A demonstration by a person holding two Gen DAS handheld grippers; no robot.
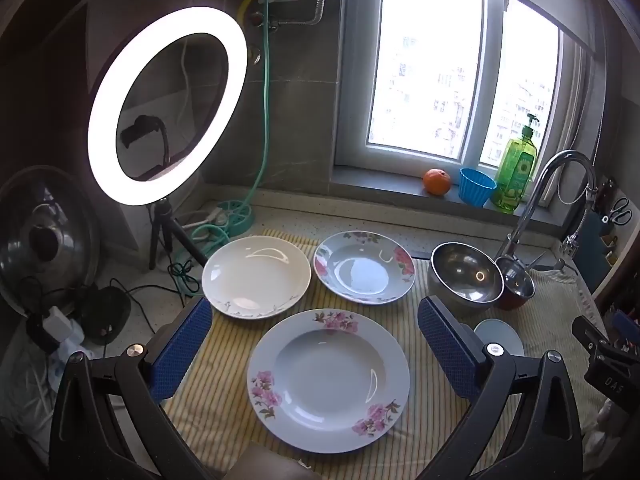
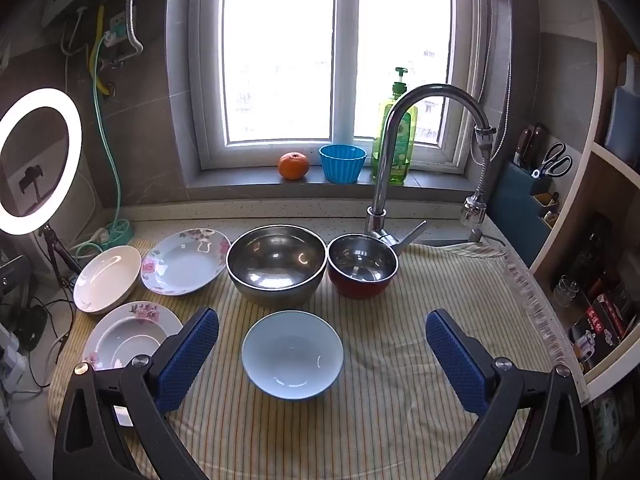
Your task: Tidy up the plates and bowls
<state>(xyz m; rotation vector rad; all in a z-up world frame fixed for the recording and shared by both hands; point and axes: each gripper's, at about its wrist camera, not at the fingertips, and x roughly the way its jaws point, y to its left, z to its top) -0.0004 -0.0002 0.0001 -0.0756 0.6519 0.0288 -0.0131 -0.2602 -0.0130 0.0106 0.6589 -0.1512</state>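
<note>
Two grippers: left gripper (image 1: 316, 344) and right gripper (image 2: 322, 354) both spread wide, nothing between the pads, both tilted down over the counter (image 2: 280, 216).
Left target: near plate (image 1: 328, 376), flowered, flat on the striped cloth (image 2: 400, 400), below and between the left gripper's fingers, untouched.
Right target: pale bowl (image 2: 292, 354), upright on the cloth, centred under the right gripper, untouched.
Other plates: white plate (image 1: 256, 276) and far plate (image 1: 364, 266), side by side beyond the near plate, rims close.
Other bowls: steel bowl (image 2: 276, 264) and red bowl (image 2: 362, 266), rims just beside each other, close under the tap (image 2: 400, 152).
Risk 1: plate lies flat with a thin rim; a finger sliding under may push it along the cloth into the white plate.
Risk 2: glazed rim held at one edge may pivot and slip out when lifted.
Risk 3: cloth may bunch under a dragged dish and nudge its neighbours.
Risk 4: pale bowl lowered off-centre into the steel bowl may chip or clang.
Risk 5: reaching for the far bowls may knock the tap or its hanging sprayer (image 2: 474, 208).
Risk 6: left gripper swinging outward may hit the ring light (image 1: 168, 104) or catch its cables.
</note>
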